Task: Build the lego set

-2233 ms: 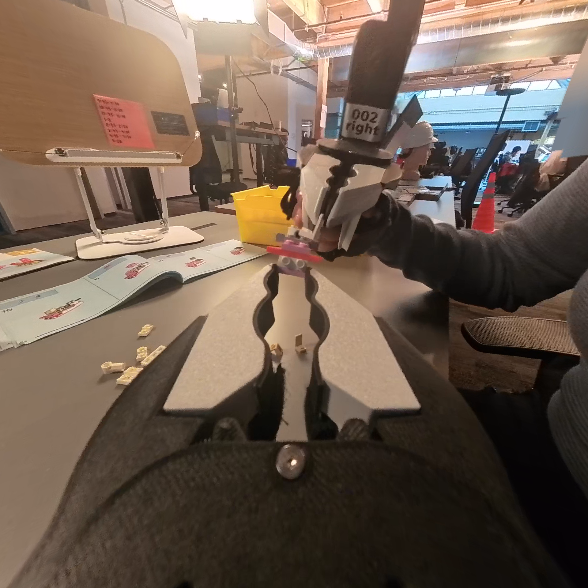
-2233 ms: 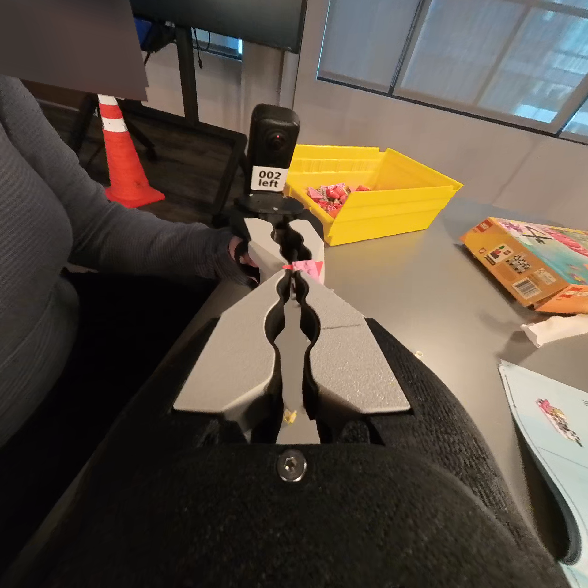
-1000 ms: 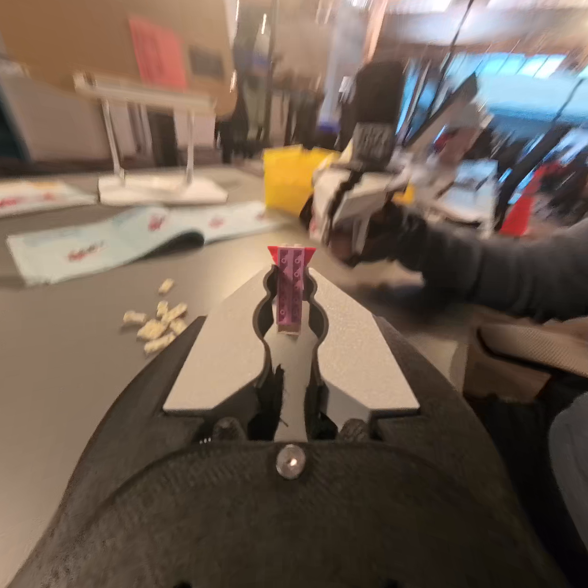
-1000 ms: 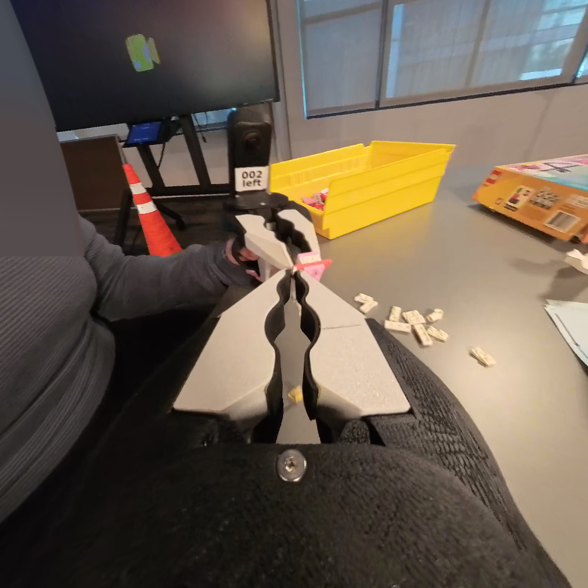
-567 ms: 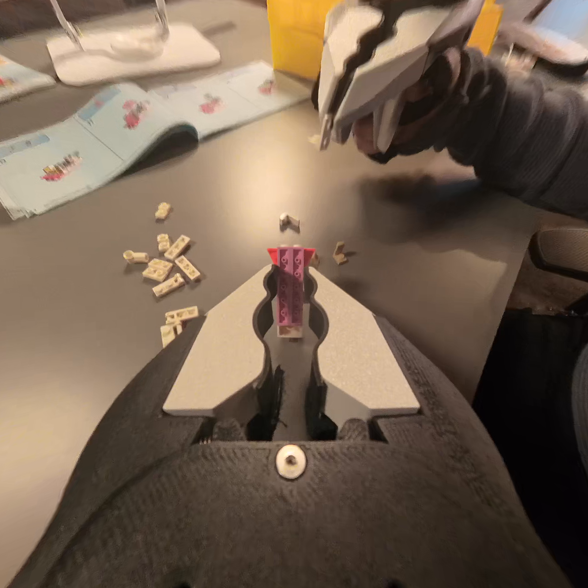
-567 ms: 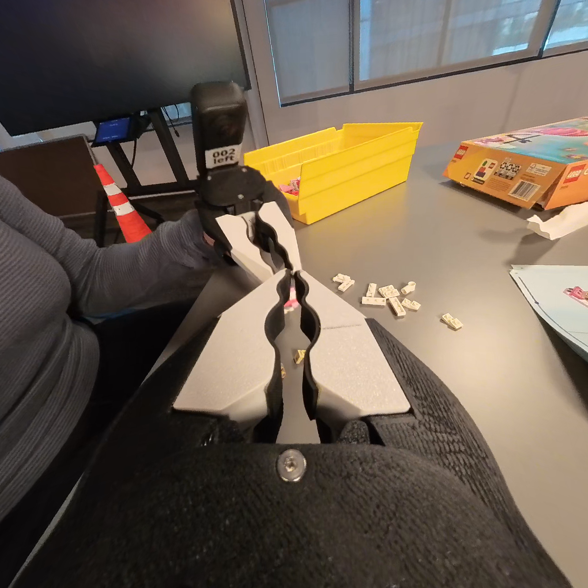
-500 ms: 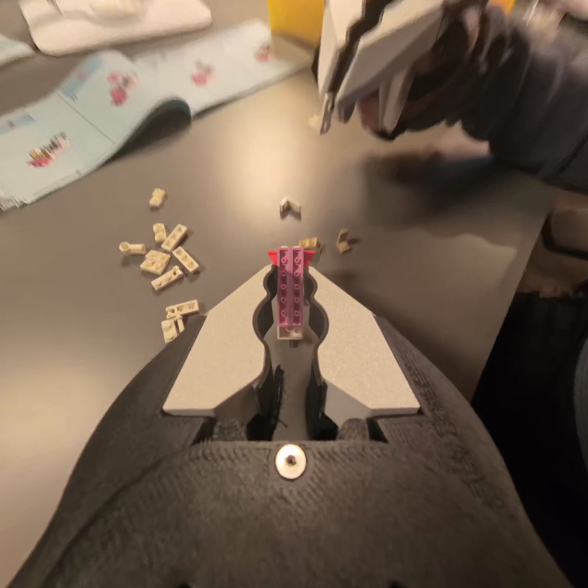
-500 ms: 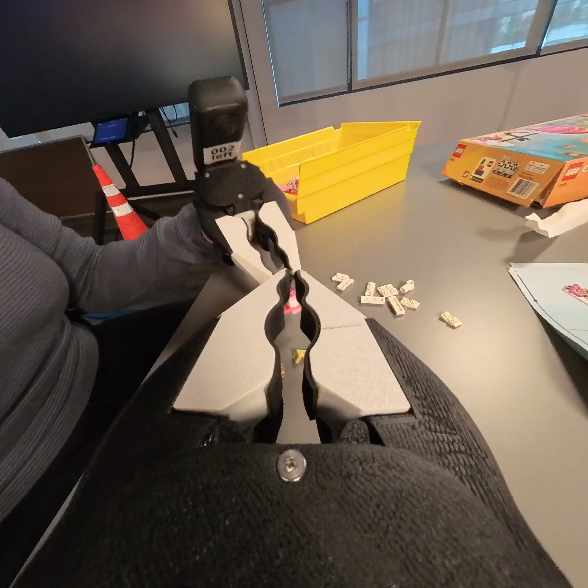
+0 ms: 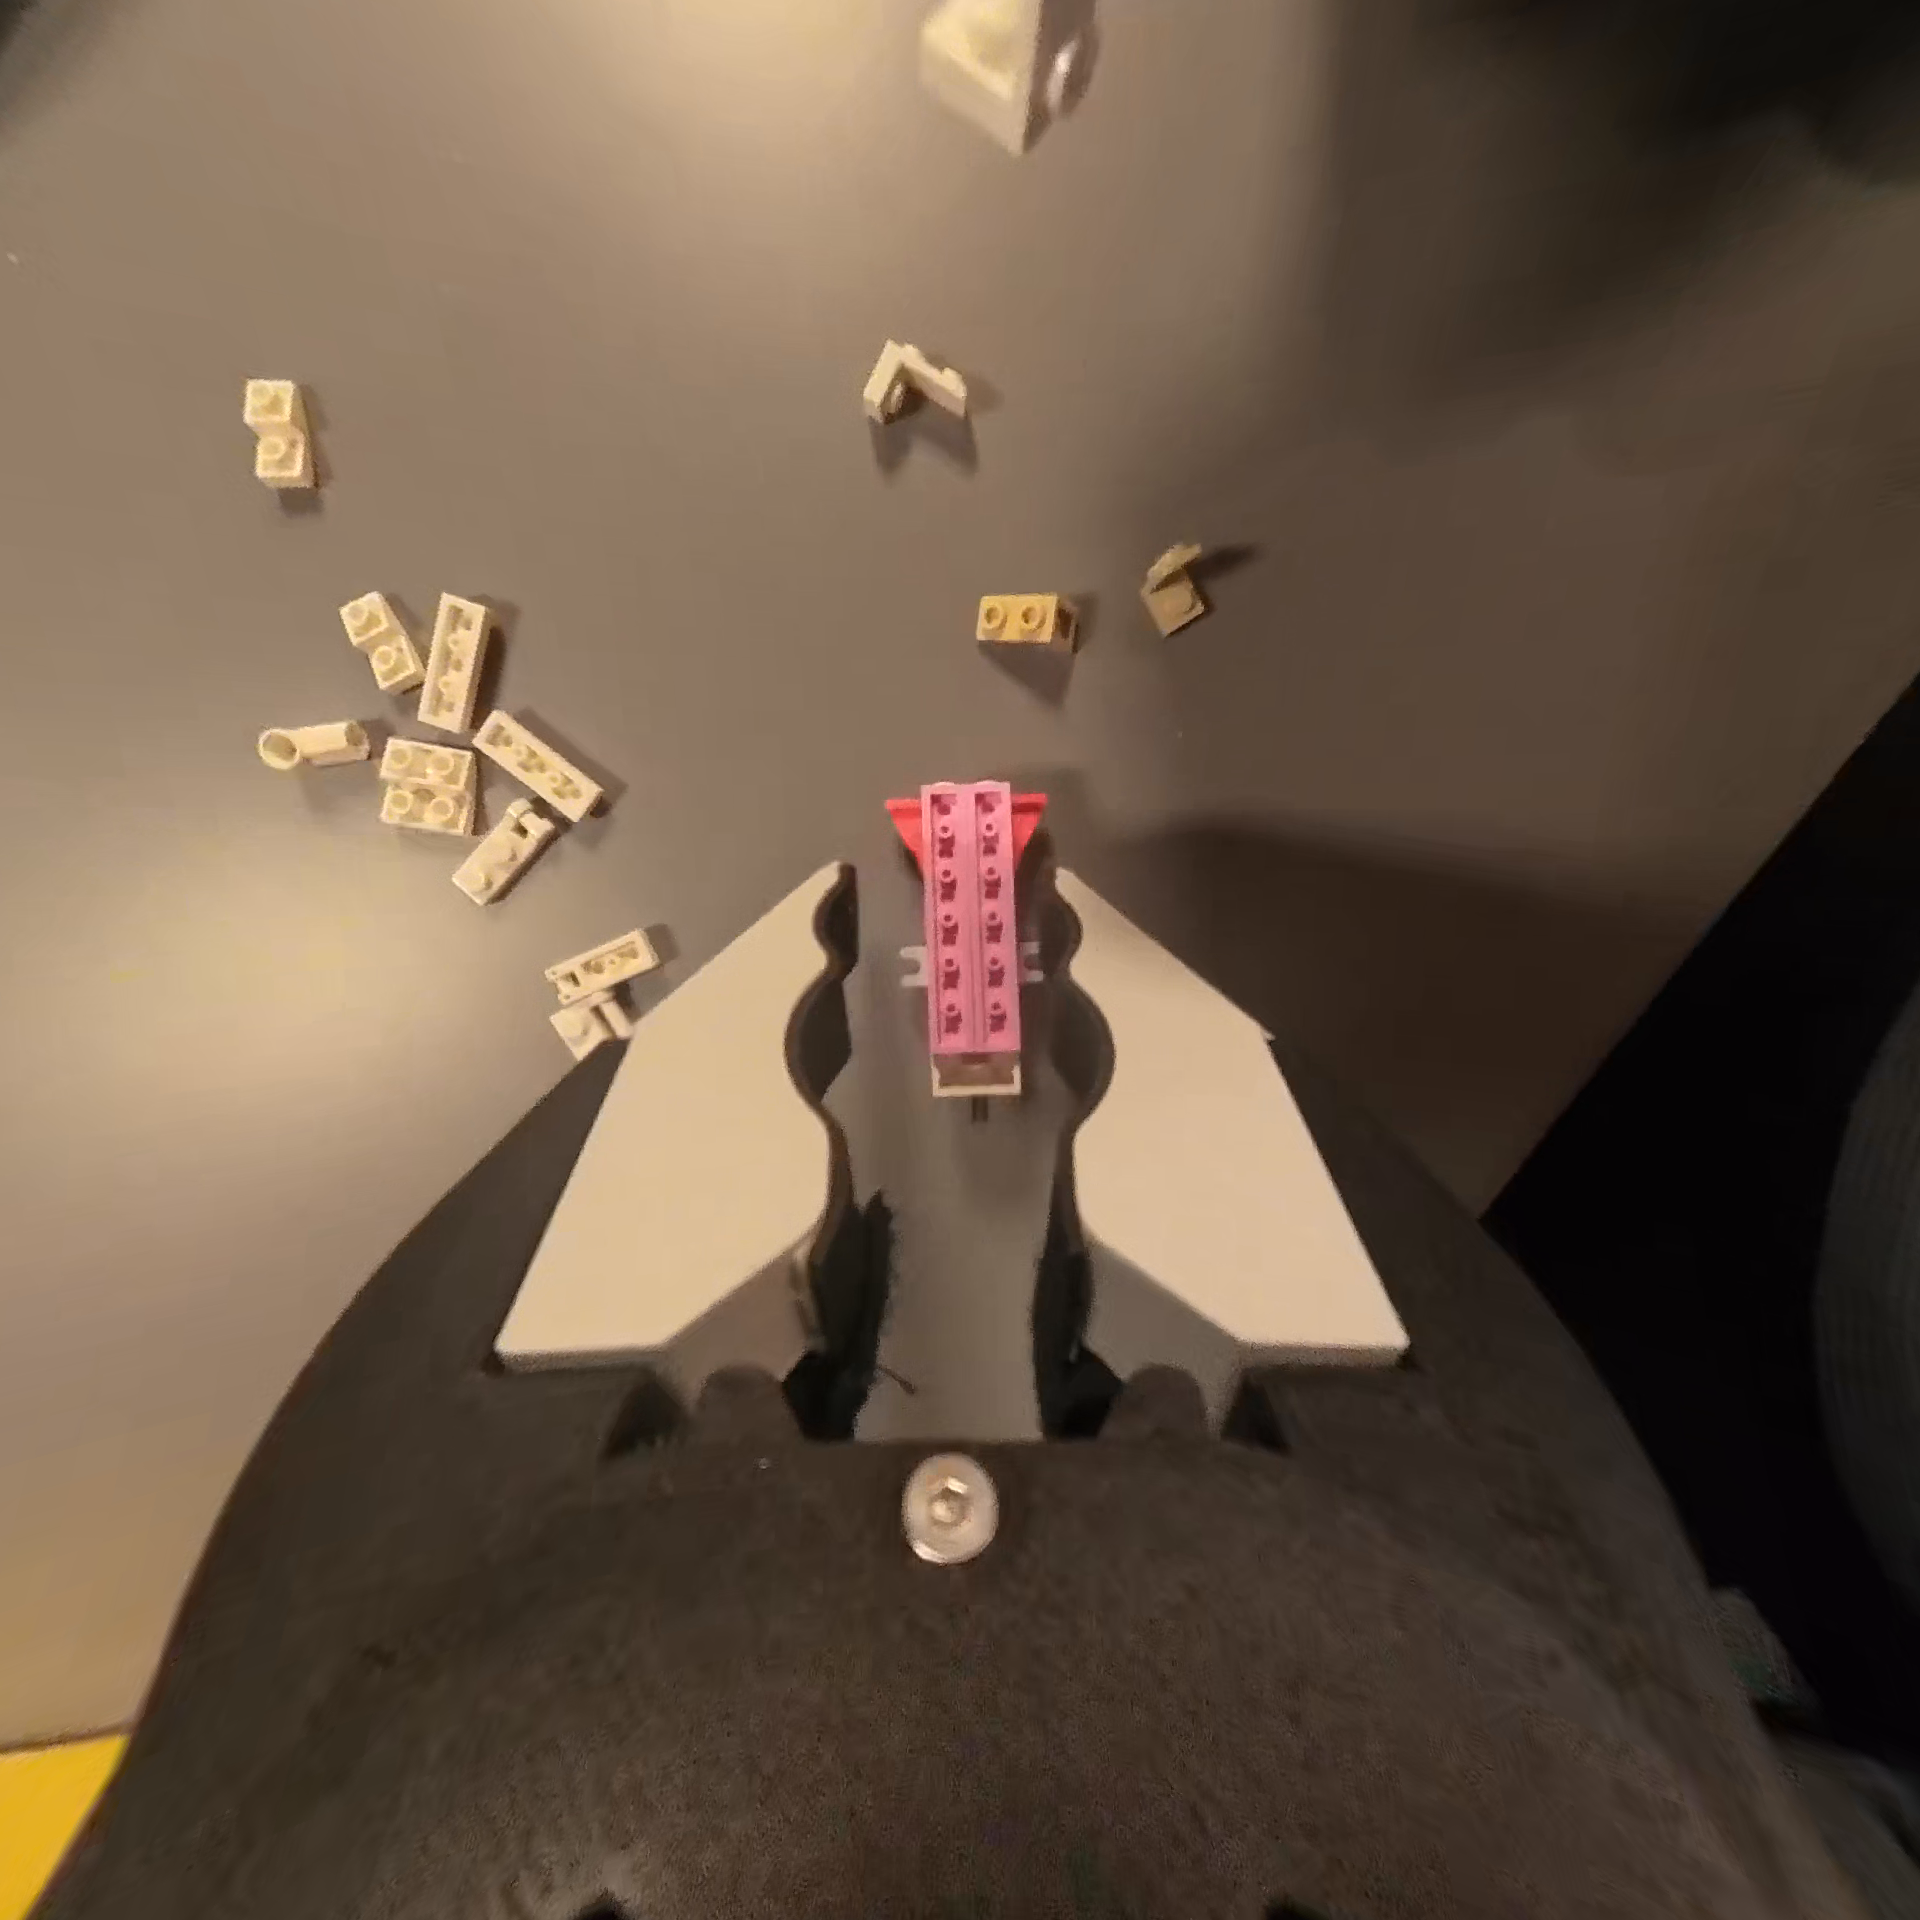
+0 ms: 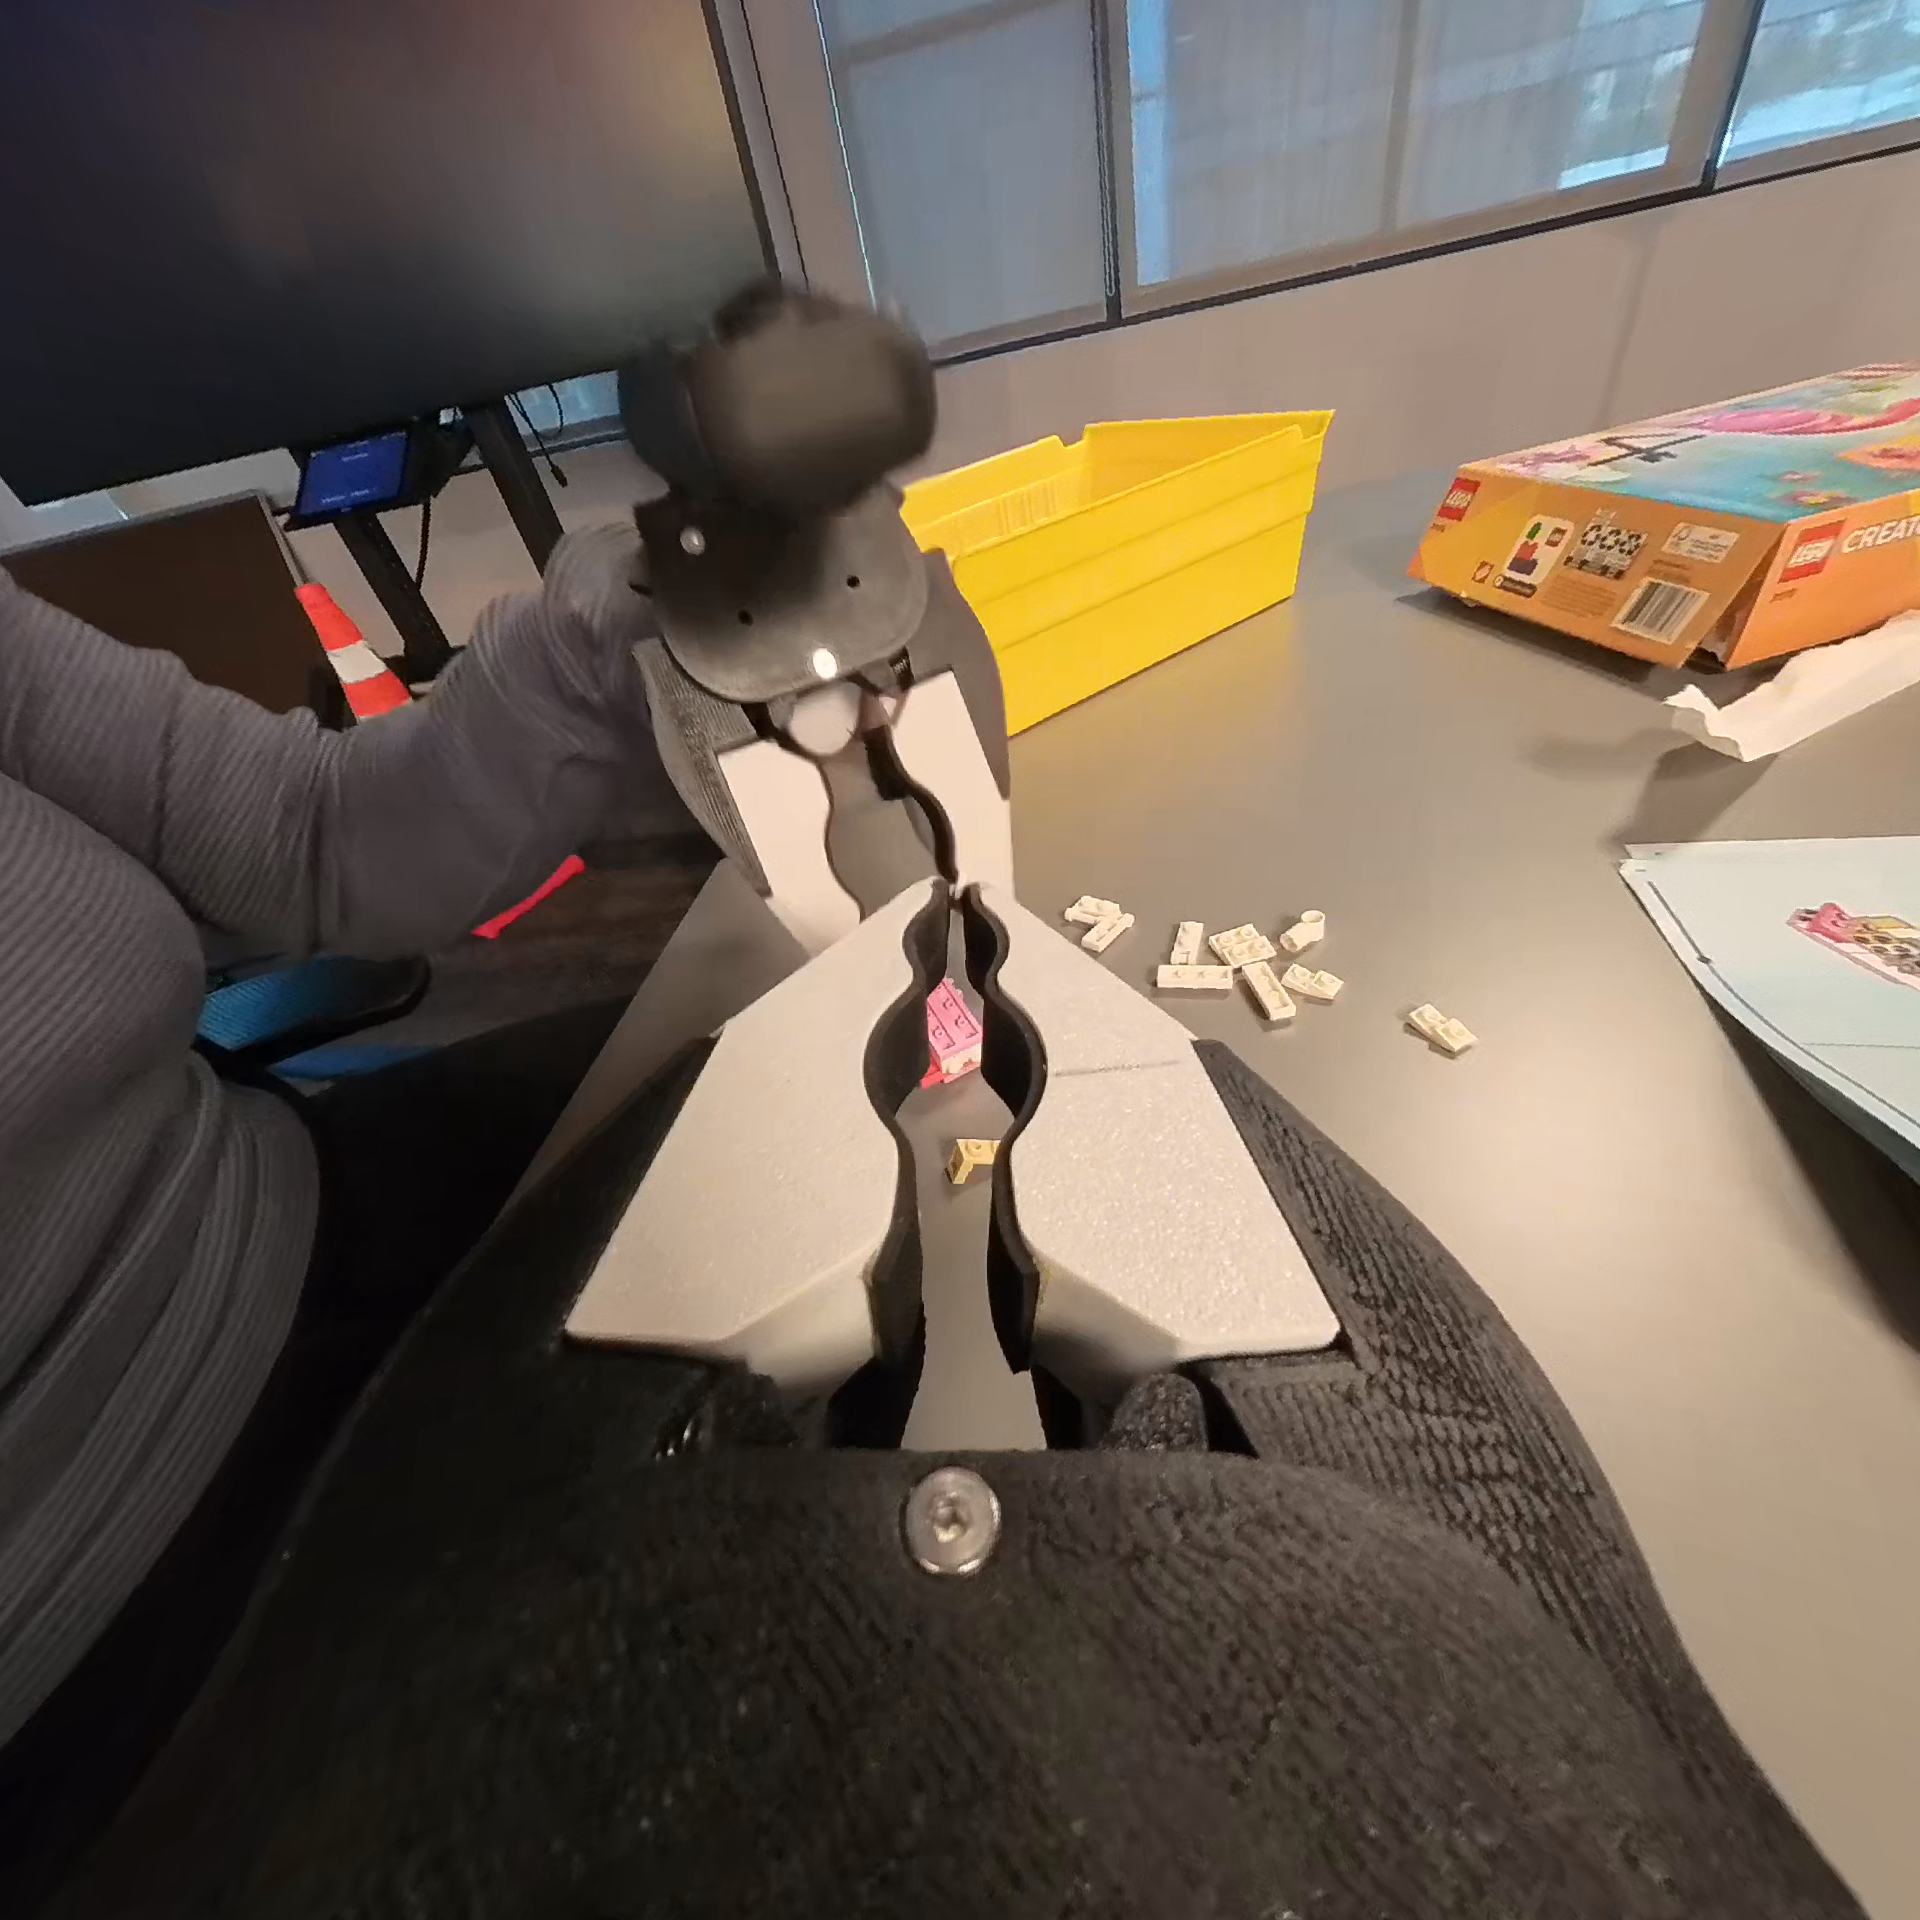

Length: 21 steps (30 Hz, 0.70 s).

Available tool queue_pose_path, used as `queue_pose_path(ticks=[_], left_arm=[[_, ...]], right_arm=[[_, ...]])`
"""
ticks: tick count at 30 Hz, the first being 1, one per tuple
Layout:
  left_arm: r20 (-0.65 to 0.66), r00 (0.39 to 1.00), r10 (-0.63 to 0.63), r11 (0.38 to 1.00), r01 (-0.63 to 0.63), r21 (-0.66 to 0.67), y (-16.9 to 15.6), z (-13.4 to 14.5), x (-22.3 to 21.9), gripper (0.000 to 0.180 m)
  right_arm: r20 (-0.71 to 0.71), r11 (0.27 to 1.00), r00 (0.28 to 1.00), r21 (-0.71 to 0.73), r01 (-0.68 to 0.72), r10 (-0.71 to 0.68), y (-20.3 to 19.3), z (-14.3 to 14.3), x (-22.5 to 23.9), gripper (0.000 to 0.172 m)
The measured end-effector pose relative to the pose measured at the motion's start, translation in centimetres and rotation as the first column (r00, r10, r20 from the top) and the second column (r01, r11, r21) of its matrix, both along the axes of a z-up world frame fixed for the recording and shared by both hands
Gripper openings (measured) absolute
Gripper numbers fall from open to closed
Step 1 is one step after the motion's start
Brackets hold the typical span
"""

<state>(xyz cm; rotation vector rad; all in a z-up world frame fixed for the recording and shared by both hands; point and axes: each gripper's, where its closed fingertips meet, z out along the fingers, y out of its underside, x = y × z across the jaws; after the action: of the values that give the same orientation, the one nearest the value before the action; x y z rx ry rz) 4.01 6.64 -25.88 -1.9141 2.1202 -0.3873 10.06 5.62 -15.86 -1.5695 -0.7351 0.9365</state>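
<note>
My left gripper (image 9: 951,878) is open and points down at the grey table (image 9: 623,260). A pink brick assembly (image 9: 971,935) with a red wedge plate at its far end lies on the table between the fingers, with a gap to each pad. My right gripper (image 10: 956,891) is shut on a small cream brick piece (image 9: 1003,73), which hangs above the table at the top of the left wrist view. In the right wrist view the left gripper (image 10: 883,831) stands just beyond my right fingertips, and the pink assembly (image 10: 951,1029) shows through the finger gap.
Several loose cream pieces (image 9: 457,748) lie left of the assembly, and a few small brackets (image 9: 1023,618) lie beyond it. The table edge (image 9: 1558,935) runs close on the right. A yellow bin (image 10: 1122,540), an orange box (image 10: 1662,540) and a light blue booklet (image 10: 1787,966) sit farther off. Tip to tip, the grippers are about 12 centimeters apart.
My left gripper carried the pink assembly down to the table, then opened and let it go. My right gripper stayed shut on the small cream piece and hovers above.
</note>
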Motion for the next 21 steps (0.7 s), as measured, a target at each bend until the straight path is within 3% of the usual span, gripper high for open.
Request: queue_pose_path(ticks=[3,6,8,10,11,12,14,16,17,18,21], left_arm=[[-0.079,0.997,-0.024,1.000,0.024,0.000,-0.3,-0.9,-0.5,0.033],[-0.062,0.997,-0.041,0.999,0.042,0.018,-0.4,-0.9,0.0,0.017],[0.040,0.999,-0.034,0.998,0.032,0.049,0.1,0.0,0.8,0.017],[0.289,0.957,-0.001,0.998,-0.016,0.054,0.6,2.9,2.6,0.017],[0.453,0.891,0.024,0.997,-0.052,0.048,0.9,5.3,3.5,0.017],[0.618,0.785,0.046,0.996,-0.083,0.031,1.1,8.0,4.1,0.016],[0.873,0.475,0.109,0.992,-0.108,-0.065,1.0,13.7,4.2,0.016],[0.970,0.177,0.167,0.986,-0.019,-0.166,0.2,17.6,3.1,0.016],[0.974,0.075,0.214,0.976,0.036,-0.217,-0.1,18.6,2.6,0.016],[0.964,0.021,0.265,0.960,0.083,-0.266,-0.1,19.0,2.4,0.016],[0.935,-0.049,0.351,0.929,0.147,-0.340,-0.1,18.5,2.7,0.016]], right_arm=[[-0.034,1.000,0.999,0.002,0.002,-0.002,0.1,0.3,0.2,0.000],[-0.106,1.000,0.994,0.018,0.016,-0.014,0.2,1.3,0.7,0.000],[-0.181,0.998,0.983,0.044,0.036,-0.028,0.3,2.4,1.1,0.000],[-0.282,0.995,0.959,0.082,0.063,-0.037,0.2,4.0,1.6,0.000],[-0.343,0.992,0.939,0.102,0.074,-0.035,0.1,5.0,1.9,0.000],[-0.410,0.989,0.911,0.120,0.086,-0.029,0.0,6.1,2.1,0.000],[-0.532,0.983,0.847,0.153,0.102,-0.005,-0.5,8.1,2.3,0.000],[-0.584,0.978,0.811,0.177,0.109,0.015,-0.8,9.2,1.8,0.000],[-0.586,0.976,0.810,0.189,0.106,0.025,-1.0,9.4,1.4,0.000],[-0.584,0.975,0.811,0.199,0.102,0.034,-1.1,9.6,1.0,0.000],[-0.608,0.973,0.790,0.219,0.078,0.073,-1.7,10.4,0.1,0.000]])
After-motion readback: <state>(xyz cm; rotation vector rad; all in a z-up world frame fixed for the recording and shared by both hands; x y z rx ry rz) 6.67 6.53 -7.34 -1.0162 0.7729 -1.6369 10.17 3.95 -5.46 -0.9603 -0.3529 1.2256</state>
